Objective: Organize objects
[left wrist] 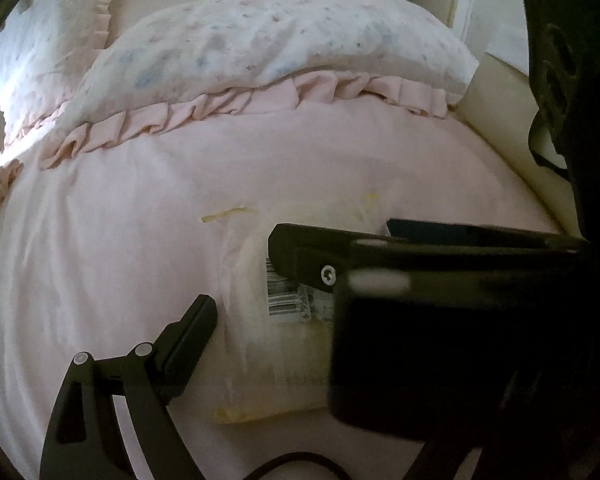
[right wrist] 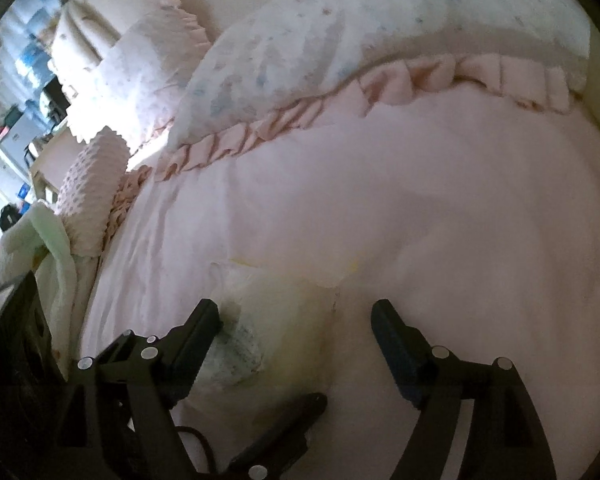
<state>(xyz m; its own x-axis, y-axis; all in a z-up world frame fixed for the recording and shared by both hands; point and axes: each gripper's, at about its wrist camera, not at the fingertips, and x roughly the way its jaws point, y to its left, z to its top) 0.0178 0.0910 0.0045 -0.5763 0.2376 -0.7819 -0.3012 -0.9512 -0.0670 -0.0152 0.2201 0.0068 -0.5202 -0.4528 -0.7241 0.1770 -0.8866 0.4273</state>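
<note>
Both hand-held grippers hang over the pink bed. The right hand-held gripper [right wrist: 296, 312] is spread, its fingers straddling a clear plastic packet [right wrist: 276, 320] without pressing it. The left hand-held gripper [left wrist: 240, 272] is spread too, and the right one's body crosses in front of it. Toward the head edge lies a frilled floral pillow [left wrist: 268, 44], a 2nd pillow [right wrist: 140, 64] beside it.
</note>
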